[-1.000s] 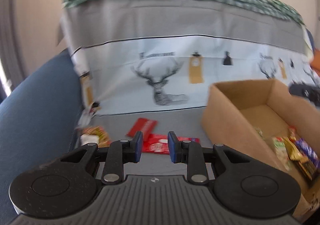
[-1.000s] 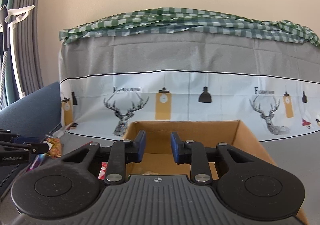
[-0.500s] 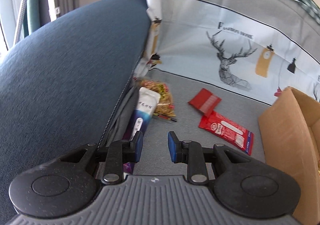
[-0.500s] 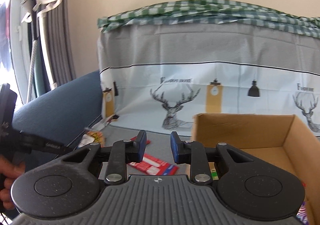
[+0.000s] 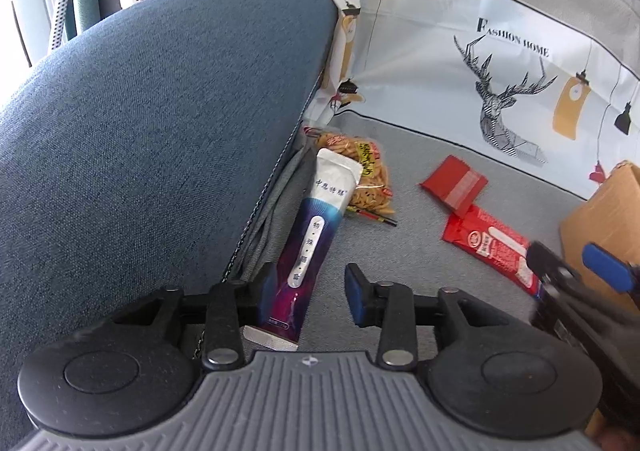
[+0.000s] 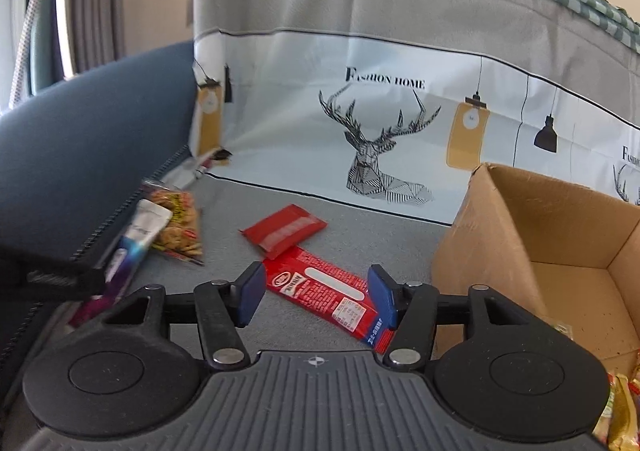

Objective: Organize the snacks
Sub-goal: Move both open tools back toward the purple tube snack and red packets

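Left gripper (image 5: 310, 297), jaws parted and empty, frames the lower end of the purple-and-white sachet (image 5: 310, 235) lying along the blue sofa arm (image 5: 160, 131). Right gripper (image 6: 316, 301), jaws wide and empty, straddles the long red wrapper (image 6: 326, 293) on the grey seat (image 6: 232, 211), beside the cardboard box (image 6: 520, 219).

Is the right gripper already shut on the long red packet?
No, the right gripper is open, its fingers either side of the long red packet.

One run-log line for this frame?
left tongs: open, at purple sachet | right tongs: open, over long red wrapper | box: partly filled
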A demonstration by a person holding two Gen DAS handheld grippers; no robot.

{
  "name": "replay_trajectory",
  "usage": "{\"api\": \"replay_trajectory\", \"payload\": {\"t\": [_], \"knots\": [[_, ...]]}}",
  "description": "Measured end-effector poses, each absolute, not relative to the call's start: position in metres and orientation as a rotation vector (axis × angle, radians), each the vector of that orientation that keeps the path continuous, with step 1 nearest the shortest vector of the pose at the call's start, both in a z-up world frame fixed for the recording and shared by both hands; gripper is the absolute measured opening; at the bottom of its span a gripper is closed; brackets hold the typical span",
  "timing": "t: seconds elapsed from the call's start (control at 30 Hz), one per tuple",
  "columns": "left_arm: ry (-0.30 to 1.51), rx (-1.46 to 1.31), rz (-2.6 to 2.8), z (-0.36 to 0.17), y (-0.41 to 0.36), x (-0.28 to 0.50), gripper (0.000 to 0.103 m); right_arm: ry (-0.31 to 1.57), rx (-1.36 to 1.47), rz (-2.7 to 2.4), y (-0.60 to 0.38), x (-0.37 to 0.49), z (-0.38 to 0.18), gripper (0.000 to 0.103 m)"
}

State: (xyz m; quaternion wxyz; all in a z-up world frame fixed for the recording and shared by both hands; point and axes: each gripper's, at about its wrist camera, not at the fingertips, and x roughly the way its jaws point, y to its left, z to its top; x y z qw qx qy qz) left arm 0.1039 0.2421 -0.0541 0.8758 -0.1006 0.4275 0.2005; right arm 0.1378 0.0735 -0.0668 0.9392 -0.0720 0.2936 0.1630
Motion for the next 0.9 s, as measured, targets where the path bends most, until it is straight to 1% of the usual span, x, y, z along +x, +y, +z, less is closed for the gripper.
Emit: {"api": "replay_trajectory", "payload": {"t": [0.13, 0.3, 0.4, 0.43, 0.57, 0.63, 0.7, 0.77, 0.8, 0.83, 0.87, 0.9], "knots": [[0.917, -0.181, 0.417, -0.059, 0.240, 0.110, 0.043, 0.609, -0.235, 0.281, 0.093, 0.162, -0.085, 0.060], [0.943, -0.141, 0.413, -0.066, 0.235, 0.118, 0.056, 0.649, -0.378, 0.265, 0.105, 0.185, -0.108, 0.060], [0.958, -0.121, 0.409, -0.070, 0.233, 0.124, 0.062, 0.701, -0.394, 0.263, 0.104, 0.196, -0.121, 0.061], [0.961, -0.116, 0.410, -0.071, 0.232, 0.125, 0.063, 0.693, -0.387, 0.261, 0.103, 0.197, -0.121, 0.063], [0.972, -0.097, 0.413, -0.076, 0.231, 0.134, 0.066, 0.693, -0.362, 0.264, 0.101, 0.202, -0.121, 0.063], [0.982, -0.094, 0.414, -0.081, 0.231, 0.140, 0.066, 0.695, -0.349, 0.275, 0.099, 0.203, -0.122, 0.059], [0.991, -0.105, 0.418, -0.085, 0.232, 0.143, 0.066, 0.705, -0.324, 0.296, 0.096, 0.204, -0.121, 0.053], [0.998, -0.110, 0.422, -0.088, 0.233, 0.146, 0.066, 0.716, -0.296, 0.333, 0.093, 0.205, -0.121, 0.042], [1.002, -0.108, 0.422, -0.090, 0.233, 0.147, 0.066, 0.722, -0.282, 0.353, 0.092, 0.206, -0.121, 0.038], [1.005, -0.107, 0.421, -0.091, 0.233, 0.149, 0.066, 0.736, -0.258, 0.380, 0.091, 0.207, -0.120, 0.028], [1.005, -0.109, 0.420, -0.092, 0.234, 0.150, 0.066, 0.751, -0.233, 0.410, 0.090, 0.207, -0.119, 0.021], [1.004, -0.114, 0.419, -0.093, 0.235, 0.150, 0.066, 0.759, -0.219, 0.430, 0.089, 0.208, -0.119, 0.017]]}}
